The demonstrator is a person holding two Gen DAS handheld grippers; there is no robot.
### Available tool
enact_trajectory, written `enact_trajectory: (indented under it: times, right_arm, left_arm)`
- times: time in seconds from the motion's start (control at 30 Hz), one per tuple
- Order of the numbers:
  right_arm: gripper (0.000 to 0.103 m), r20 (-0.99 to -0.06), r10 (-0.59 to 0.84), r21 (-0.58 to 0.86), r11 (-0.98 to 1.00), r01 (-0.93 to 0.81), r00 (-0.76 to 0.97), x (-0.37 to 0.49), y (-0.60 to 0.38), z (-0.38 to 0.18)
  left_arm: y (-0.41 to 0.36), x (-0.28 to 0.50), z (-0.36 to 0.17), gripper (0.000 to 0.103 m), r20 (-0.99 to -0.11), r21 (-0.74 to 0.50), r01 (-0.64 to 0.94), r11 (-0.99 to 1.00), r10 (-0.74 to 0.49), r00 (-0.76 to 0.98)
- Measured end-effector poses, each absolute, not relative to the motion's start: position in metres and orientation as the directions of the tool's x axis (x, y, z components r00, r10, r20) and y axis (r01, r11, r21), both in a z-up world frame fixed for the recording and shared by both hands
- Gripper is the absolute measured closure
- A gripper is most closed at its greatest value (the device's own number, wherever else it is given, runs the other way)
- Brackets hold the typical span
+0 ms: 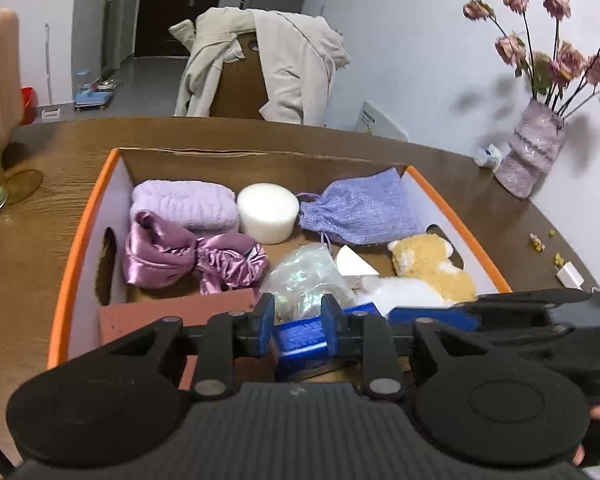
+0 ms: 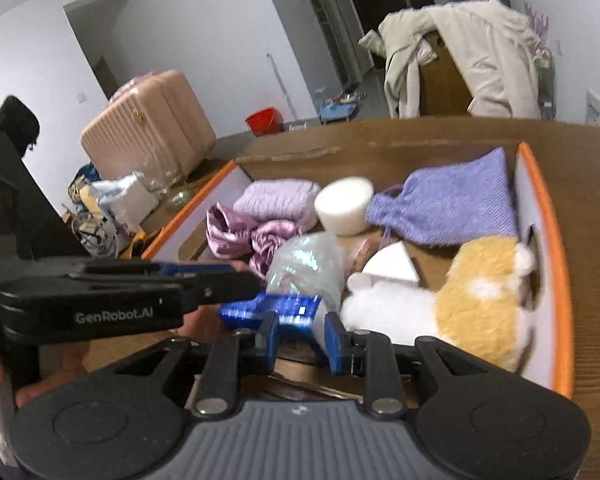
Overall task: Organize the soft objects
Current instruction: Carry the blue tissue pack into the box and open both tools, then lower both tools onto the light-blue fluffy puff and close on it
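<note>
Currently both of my grippers sit at the near edge of the orange-rimmed cardboard box on the bench. My left gripper has its jaws narrowly parted with nothing clearly pinched; the blue between them looks like my right gripper's finger. My right gripper is likewise narrow, against the iridescent plastic bag; I cannot tell whether it grips it. Sorted contents: lilac towel, satin bonnet, white foam cylinder, purple drawstring pouch, corgi plush. Risk noted: the grippers are crowded together and may collide, and the slippery bag could slide free or drag the white wedge aside
</note>
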State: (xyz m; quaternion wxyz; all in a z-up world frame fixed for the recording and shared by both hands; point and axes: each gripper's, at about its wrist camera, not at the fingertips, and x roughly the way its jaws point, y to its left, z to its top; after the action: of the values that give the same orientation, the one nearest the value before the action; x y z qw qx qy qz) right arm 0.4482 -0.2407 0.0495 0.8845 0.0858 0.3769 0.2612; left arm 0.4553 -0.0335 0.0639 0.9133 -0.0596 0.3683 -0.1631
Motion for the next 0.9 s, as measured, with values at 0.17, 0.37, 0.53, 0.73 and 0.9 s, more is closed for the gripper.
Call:
enact_trajectory:
  times: [0.17,0.37,0.53,0.73,0.9]
  right_arm:
    - [0.077,-0.548,0.514,0.339,0.858,-0.387,0.660,0.418,-0.269,0.085]
    - [0.062,-0.445,0.473,0.274,0.880,-0.387,0.760,0.350,-0.297,0.122]
    - [0.049,-0.386,0.425,0.209,0.905,-0.371,0.818,0.283,-0.308,0.127]
    - [0.045,-0.339,0.426,0.235,0.902,-0.363,0.839,0.208,-0.316,0.110]
    - [0.040,-0.348,0.421,0.242,0.904,-0.354,0.838,0.167,-0.320,0.087]
  left_arm:
    - [-0.024,0.418,0.092,0.077,-0.599,-0.217,0.251,0.943,-0.332,0.729]
    - [-0.021,0.339,0.118,0.066,-0.504,-0.144,0.188,0.971,-0.236,0.831]
    - [-0.028,0.264,0.118,0.055,-0.436,-0.083,0.118,0.989,-0.143,0.889]
    - [-0.048,0.184,0.102,0.045,-0.415,-0.088,0.118,0.989,-0.144,0.898]
    - [-0.064,0.140,0.088,0.028,-0.400,-0.065,0.131,0.989,-0.146,0.905]
